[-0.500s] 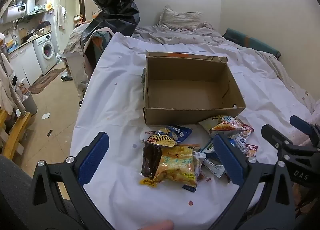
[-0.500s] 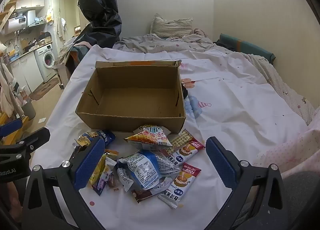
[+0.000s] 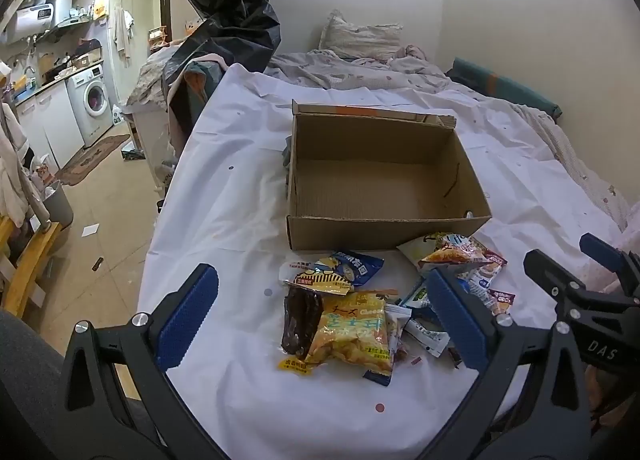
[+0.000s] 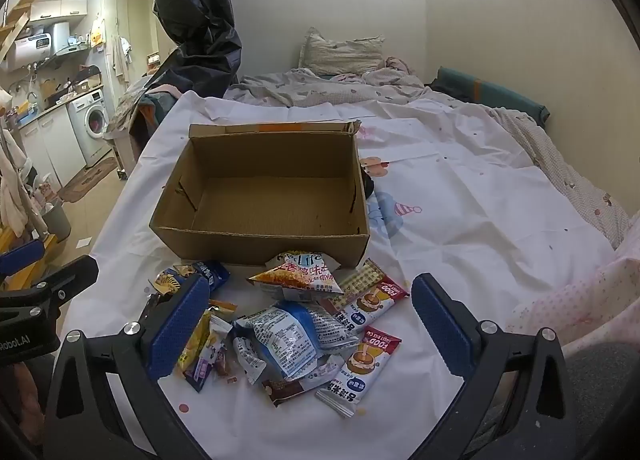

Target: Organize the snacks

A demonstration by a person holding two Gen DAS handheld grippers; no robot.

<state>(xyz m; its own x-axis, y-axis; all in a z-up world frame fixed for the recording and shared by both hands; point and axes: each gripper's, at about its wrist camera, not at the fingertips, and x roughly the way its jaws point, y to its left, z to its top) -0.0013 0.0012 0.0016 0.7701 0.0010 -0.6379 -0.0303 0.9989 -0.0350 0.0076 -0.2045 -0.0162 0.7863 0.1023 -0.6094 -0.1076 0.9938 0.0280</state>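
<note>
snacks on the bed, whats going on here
A person holds a two-finger gripper in each hand over a pile of snack packets on the white sheet. The left gripper and right gripper are both open and hold nothing. The cardboard box behind the pile has nothing in it.

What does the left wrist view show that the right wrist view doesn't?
Only the left wrist view shows the dark brown snack packet clearly, beside the yellow cheese-snack bag. Only the right wrist view shows the two red-topped FOOD sachets lying flat. Both show the empty brown cardboard box and open, empty blue-padded grippers.
</note>
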